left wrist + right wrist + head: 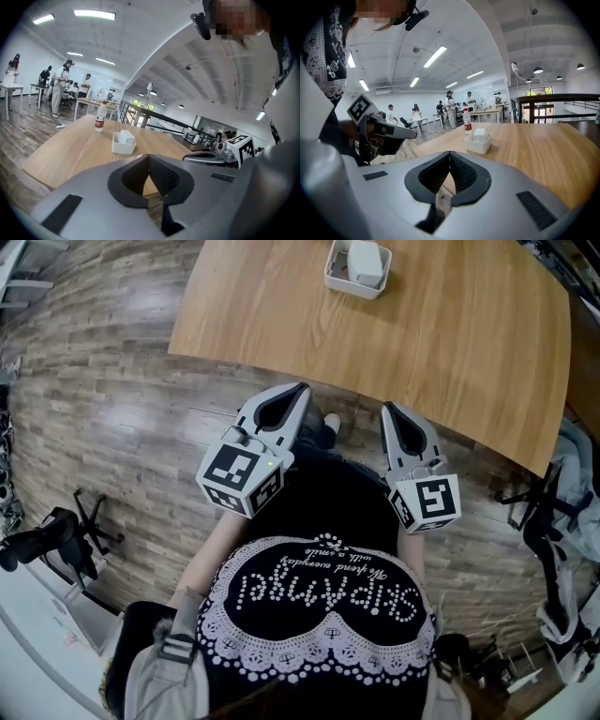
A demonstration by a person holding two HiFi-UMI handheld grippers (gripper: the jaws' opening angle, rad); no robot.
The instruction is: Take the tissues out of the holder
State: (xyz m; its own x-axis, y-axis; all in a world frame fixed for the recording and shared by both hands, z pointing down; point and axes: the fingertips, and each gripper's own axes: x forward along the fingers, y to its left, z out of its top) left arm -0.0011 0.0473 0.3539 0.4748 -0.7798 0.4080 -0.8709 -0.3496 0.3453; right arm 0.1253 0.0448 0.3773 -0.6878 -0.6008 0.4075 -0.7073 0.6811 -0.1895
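Note:
A white holder point(357, 268) with a white tissue pack point(367, 262) standing in it sits at the far side of the wooden table point(450, 343). It also shows as the holder point(123, 143) in the left gripper view and the holder point(478, 141) in the right gripper view. My left gripper point(302, 389) and right gripper point(385, 409) are held close to my body, short of the table's near edge. Both are shut with nothing between their jaws, far from the holder.
A plastic water bottle point(99, 117) with a red label stands on the table beyond the holder. Wood plank floor point(112, 409) lies left of the table. Office chairs point(56, 531) and a chair with clothing point(562, 512) flank me. Several people stand at distant tables point(61, 89).

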